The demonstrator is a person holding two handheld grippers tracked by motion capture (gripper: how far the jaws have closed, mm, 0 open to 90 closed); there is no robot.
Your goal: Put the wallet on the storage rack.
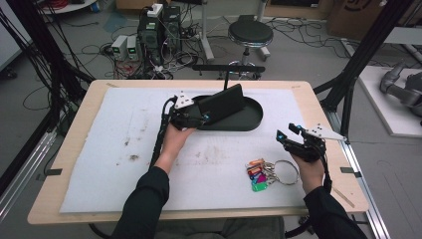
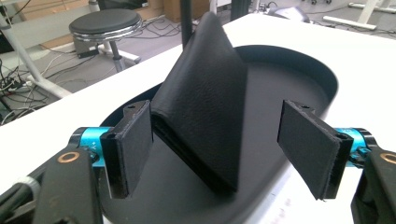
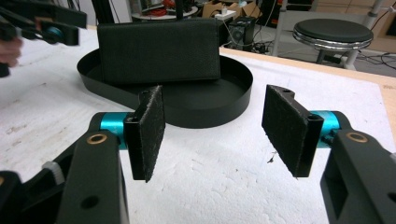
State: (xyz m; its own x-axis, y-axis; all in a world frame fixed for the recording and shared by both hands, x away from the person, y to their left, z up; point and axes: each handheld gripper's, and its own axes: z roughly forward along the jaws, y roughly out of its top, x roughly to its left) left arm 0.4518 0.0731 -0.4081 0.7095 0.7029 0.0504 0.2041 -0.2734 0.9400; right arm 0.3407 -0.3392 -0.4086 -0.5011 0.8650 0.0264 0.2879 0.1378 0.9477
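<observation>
Wallet [image 1: 222, 105] single, tray [image 1: 251, 121] single

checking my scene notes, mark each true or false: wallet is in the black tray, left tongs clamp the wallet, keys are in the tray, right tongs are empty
1. The wallet is in the black tray: true; it leans tilted there.
2. The left tongs clamp the wallet: false; the pads stand apart from it.
3. The keys are in the tray: false; they lie on the white mat near the right tongs.
4. The right tongs are empty: true; open, nothing between.
</observation>
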